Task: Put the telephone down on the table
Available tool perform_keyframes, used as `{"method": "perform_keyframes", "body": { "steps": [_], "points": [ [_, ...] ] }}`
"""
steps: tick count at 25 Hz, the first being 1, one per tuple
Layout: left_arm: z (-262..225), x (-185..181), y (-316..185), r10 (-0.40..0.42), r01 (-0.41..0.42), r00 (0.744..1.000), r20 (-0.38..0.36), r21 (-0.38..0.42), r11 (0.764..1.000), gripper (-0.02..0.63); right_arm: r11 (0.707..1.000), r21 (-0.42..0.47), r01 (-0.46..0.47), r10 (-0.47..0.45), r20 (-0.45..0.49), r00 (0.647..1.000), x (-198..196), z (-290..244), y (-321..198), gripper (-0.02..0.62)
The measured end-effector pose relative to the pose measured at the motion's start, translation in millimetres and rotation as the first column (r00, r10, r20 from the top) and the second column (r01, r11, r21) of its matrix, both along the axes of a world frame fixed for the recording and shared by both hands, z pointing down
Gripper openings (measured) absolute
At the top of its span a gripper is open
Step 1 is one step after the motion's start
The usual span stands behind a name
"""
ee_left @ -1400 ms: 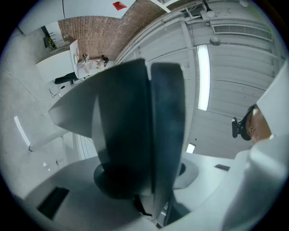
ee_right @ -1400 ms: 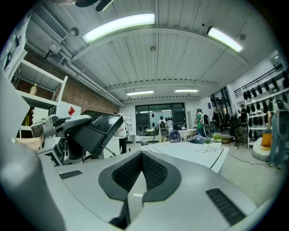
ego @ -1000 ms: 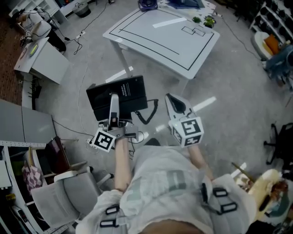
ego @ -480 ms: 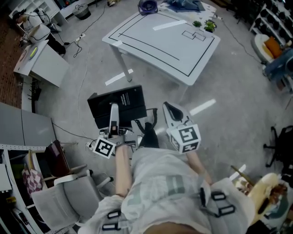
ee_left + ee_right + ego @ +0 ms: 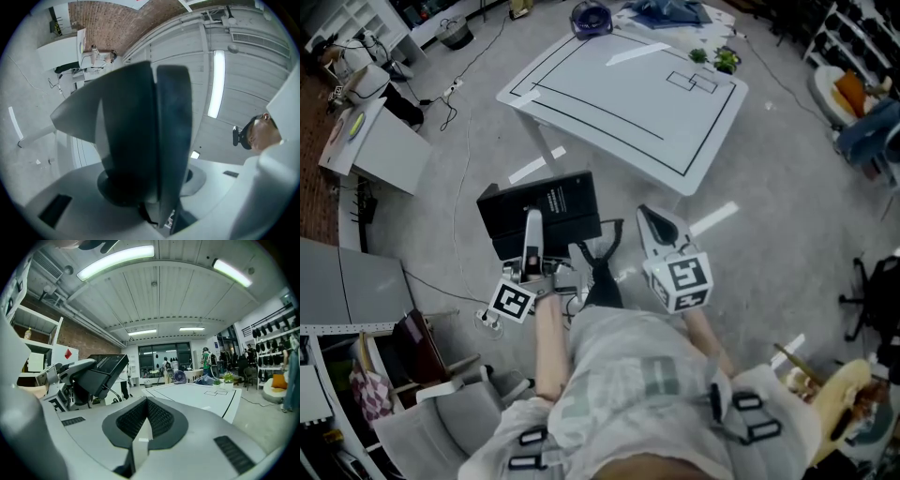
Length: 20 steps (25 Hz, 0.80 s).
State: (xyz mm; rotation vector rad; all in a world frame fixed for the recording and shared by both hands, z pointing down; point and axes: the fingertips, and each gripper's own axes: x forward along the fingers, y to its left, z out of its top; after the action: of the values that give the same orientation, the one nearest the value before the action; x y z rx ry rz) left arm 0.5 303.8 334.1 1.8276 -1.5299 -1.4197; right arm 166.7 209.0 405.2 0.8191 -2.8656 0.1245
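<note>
The grey concrete floor (image 5: 769, 216) spreads under everything I see from my head camera. At twelve o'clock ahead of me stands the white table (image 5: 609, 94), its top marked with black lines, well apart from both of my grippers. The telephone (image 5: 546, 208) is not on it: the flat black set hangs in the air above the floor, at about seven o'clock from the table.

My left gripper (image 5: 532, 225) is clamped on the telephone, which lies tilted across its jaws. In the left gripper view its dark body (image 5: 136, 140) fills the gap between them.

My right gripper (image 5: 652, 217) is at three o'clock from the telephone, just beside it but not touching. Its jaws are pressed together with nothing between them (image 5: 146, 403).

A black cord (image 5: 605, 248) droops from the set at five o'clock, between the two grippers.
</note>
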Motion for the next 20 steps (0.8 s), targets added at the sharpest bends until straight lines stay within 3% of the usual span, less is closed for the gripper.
{"method": "perform_keyframes", "body": {
  "steps": [6,11,20],
  "points": [
    [11,-33,-60,0.031,-0.033,0.999,-0.021,-0.053,0.998,0.169,0.996,-0.085,-0.011,0.007,-0.044,0.999,-30,21,-40,0.008],
    [10,-73,-113,0.054,-0.056,0.998,-0.044,-0.051,0.997,0.169,0.999,-0.041,0.035,-0.037,-0.066,0.997,-68,13,-83,0.008],
    [12,-146,-208,0.097,-0.103,0.992,-0.085,-0.073,0.992,0.169,0.995,-0.087,-0.057,0.049,-0.096,0.994,-132,9,-178,0.008]
  ]
}}
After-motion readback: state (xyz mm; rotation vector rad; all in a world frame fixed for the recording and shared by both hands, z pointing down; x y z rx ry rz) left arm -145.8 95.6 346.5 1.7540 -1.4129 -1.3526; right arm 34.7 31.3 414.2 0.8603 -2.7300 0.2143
